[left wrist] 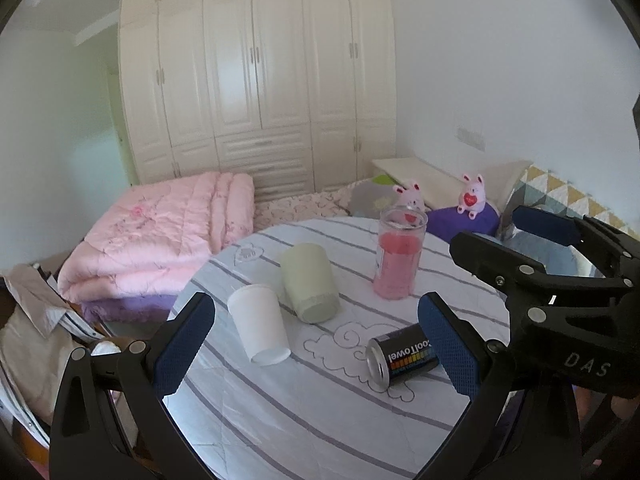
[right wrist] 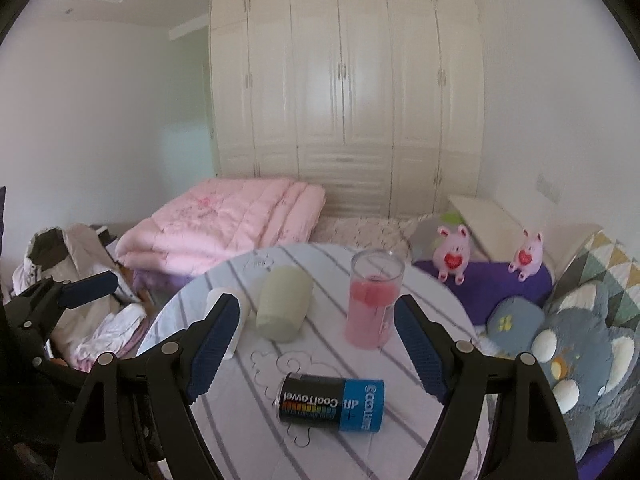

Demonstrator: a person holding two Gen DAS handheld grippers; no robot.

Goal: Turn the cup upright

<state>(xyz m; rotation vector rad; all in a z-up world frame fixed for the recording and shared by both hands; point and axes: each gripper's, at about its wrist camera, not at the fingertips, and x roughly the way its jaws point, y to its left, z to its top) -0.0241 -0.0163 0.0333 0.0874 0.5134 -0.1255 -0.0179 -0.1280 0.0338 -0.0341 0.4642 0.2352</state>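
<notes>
A white paper cup stands upside down on the round striped table. A pale green cup lies tilted beside it, base toward me; it also shows in the right wrist view. A black and blue can lies on its side. A clear tumbler with pink contents stands upright. My left gripper is open and empty above the near table, with the white cup between its fingers' span. My right gripper is open and empty above the can; it also shows in the left wrist view.
A folded pink quilt lies on the bed behind the table. Two pink plush toys sit on a purple cushion at the right. A grey plush cushion is at the table's right. Clothes are piled at the left.
</notes>
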